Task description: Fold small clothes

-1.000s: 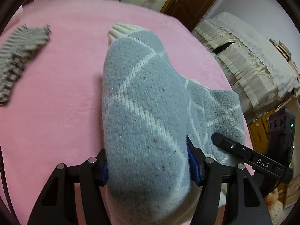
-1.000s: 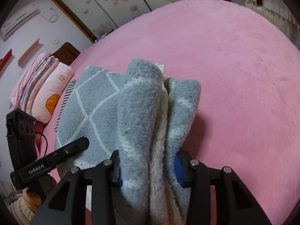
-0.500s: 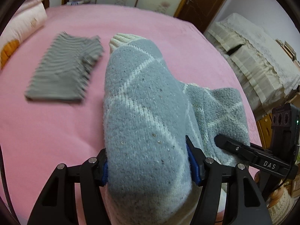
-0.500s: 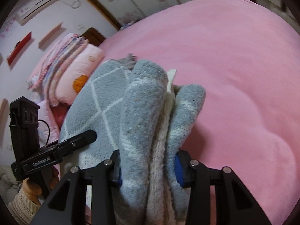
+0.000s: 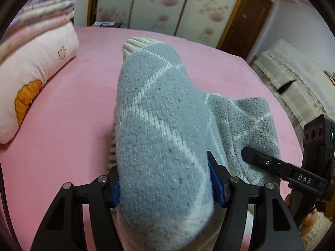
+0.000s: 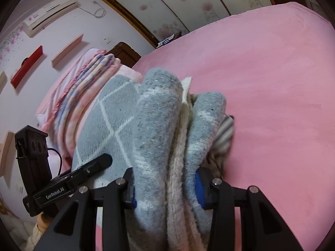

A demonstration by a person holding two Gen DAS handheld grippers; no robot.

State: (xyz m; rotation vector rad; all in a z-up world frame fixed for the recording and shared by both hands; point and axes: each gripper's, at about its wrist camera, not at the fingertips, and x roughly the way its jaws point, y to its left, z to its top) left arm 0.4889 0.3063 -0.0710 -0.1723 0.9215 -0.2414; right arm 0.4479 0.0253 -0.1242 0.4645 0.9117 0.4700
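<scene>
A folded grey-blue knitted garment with white diamond lines and a cream ribbed edge is held between both grippers above the pink bed. My left gripper is shut on one end of it. My right gripper is shut on the bunched other end. The right gripper also shows at the right of the left wrist view, and the left gripper at the left of the right wrist view. A grey striped folded garment lies under the held one; only its edge shows.
A pink pillow with an orange print and a stack of folded striped blankets lie at the left end of the bed. A cream-covered piece of furniture stands beyond the bed's right edge. Wardrobe doors are behind.
Both grippers have carried the grey-blue garment to the left, over the striped garment, which is now mostly hidden beneath it. The pillow and blankets have come into view.
</scene>
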